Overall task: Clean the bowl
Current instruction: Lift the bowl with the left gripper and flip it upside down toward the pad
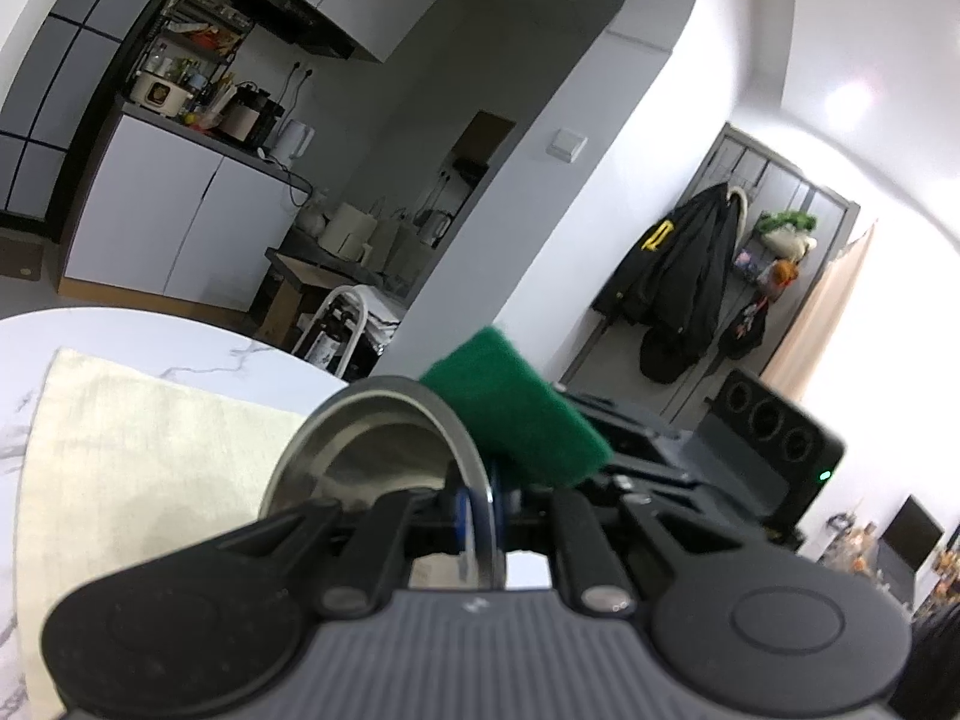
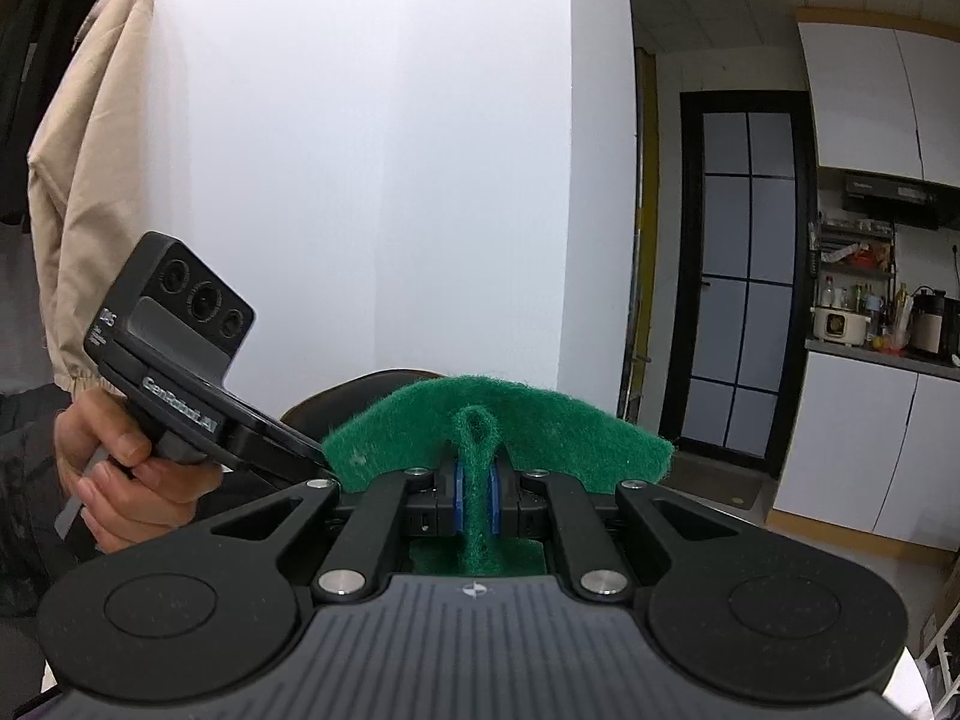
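My left gripper (image 1: 477, 510) is shut on the rim of a steel bowl (image 1: 372, 450) and holds it tilted on edge above the table, its inside facing left. A green scouring pad (image 1: 516, 414) touches the bowl's upper right rim. In the right wrist view my right gripper (image 2: 477, 495) is shut on that green scouring pad (image 2: 540, 438), which is folded between the blue pads. The left gripper's body (image 2: 180, 348) and the hand holding it show at the left. The bowl is hidden behind the pad there.
A cream cloth (image 1: 138, 450) lies on the white marble table (image 1: 150, 336) under the bowl. A kitchen counter with appliances (image 1: 240, 114) is far behind. Dark coats (image 1: 684, 276) hang on a door at the right. A beige jacket (image 2: 96, 168) hangs at the left.
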Available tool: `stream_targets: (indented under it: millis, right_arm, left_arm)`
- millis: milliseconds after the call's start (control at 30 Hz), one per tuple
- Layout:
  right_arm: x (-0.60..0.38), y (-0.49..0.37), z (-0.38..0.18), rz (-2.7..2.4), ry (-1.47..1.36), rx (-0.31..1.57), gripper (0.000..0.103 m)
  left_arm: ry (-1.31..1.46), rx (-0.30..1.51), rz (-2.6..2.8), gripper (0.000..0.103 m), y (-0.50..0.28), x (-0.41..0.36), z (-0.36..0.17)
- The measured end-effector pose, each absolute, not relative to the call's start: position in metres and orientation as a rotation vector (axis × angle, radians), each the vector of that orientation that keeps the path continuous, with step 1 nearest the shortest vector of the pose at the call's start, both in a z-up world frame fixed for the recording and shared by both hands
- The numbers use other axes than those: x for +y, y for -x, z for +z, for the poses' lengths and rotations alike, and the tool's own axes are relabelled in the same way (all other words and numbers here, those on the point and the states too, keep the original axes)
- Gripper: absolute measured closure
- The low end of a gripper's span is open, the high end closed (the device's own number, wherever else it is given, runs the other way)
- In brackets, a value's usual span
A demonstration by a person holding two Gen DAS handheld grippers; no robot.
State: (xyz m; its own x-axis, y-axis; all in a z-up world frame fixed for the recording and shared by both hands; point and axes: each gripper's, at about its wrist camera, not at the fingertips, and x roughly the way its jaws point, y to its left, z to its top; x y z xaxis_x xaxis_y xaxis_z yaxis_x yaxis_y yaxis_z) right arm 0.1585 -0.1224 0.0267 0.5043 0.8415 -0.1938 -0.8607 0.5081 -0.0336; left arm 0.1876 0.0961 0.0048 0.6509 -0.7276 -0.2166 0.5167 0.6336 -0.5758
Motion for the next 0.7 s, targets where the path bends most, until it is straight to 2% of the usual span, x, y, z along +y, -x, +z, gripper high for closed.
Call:
stream_targets:
  millis: [700]
  right_arm:
    - [-0.131, -0.183, 0.013, 0.959, 0.141, 0.236, 0.093]
  left_arm:
    - [0.623, 0.364, -0.85, 0.094, -0.182, 0.102, 0.012]
